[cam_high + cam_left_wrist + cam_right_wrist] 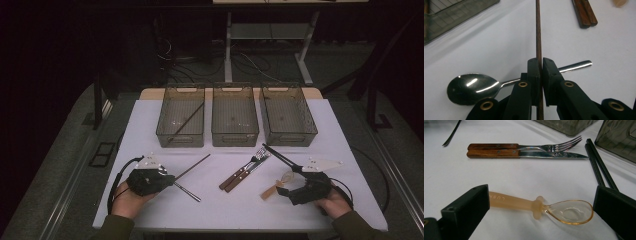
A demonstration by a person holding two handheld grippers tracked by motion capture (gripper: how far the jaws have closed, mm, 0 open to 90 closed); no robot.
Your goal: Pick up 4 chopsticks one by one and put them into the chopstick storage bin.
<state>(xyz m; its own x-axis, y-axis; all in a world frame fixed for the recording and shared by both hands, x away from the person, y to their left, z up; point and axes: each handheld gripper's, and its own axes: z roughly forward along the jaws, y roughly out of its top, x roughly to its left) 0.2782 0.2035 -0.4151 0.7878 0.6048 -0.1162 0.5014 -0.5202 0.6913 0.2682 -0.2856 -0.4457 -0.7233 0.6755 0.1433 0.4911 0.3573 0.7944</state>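
Right, my left tool (170, 181) sits near-left on the white worktop (225, 205), jaws pinched on a thin brown chopstick (538, 37); in the left gripper view the stick runs straight up between the pads (534, 72) and on away from me. In the high view that chopstick (192, 167) angles far-right off the tool, low over the worktop. A metal spoon (471, 87) lies under the tool, handle poking out to the right.

My right tool (286, 187), near-right, is spread wide w/ a translucent amber spoon (544, 207) lying flat between the jaws, not gripped. Can't tell if the handle end touches the left jaw.

Mid-worktop: wood-handled fork (524, 146) & knife (524, 153) side by side, touching. A pair of black chopsticks (599, 167) lies just far of the right tool.

Three smoky bins along the far edge: left bin (181, 122) has one dark chopstick (186, 122) leaning diagonally inside; middle bin (235, 121) & right bin (288, 120) beside it.
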